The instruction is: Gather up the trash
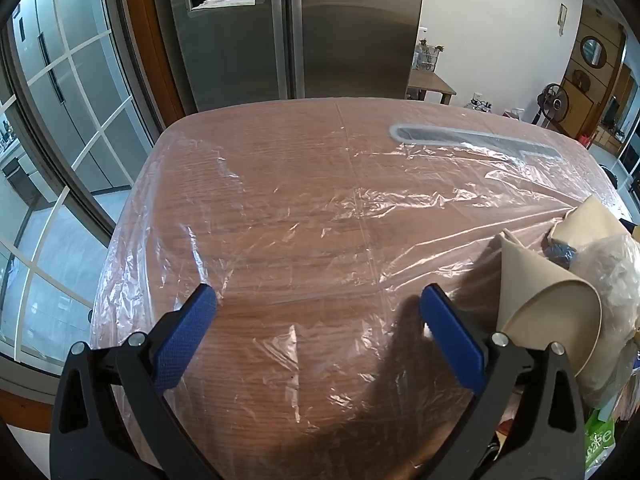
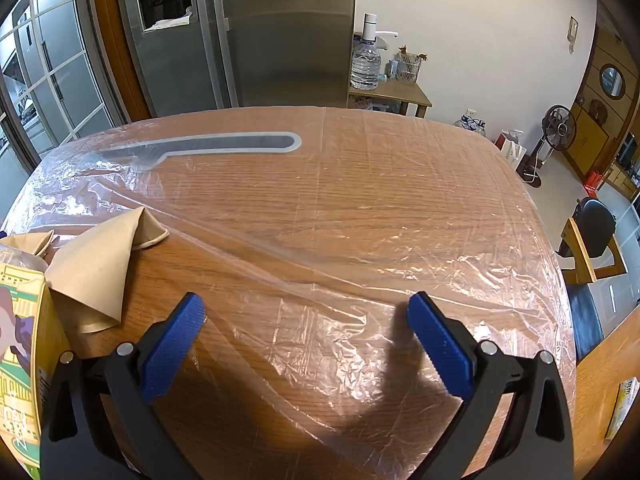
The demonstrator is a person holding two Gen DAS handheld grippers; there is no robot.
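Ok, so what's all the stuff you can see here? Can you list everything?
table: one, brown wood, under both grippers
plastic sheet: one, clear, crinkled, spread over the table
paper cups: at least two, beige, crushed, lying between the grippers
plastic bag: one, clear, crumpled, beside the cups
carton: one, yellow and green print, left edge of right wrist view
fridge: one, steel, behind the table
water bottle: one, clear, on side table
fan: one, black, on floor
left gripper: black, blue pads, open
right gripper: black, blue pads, open
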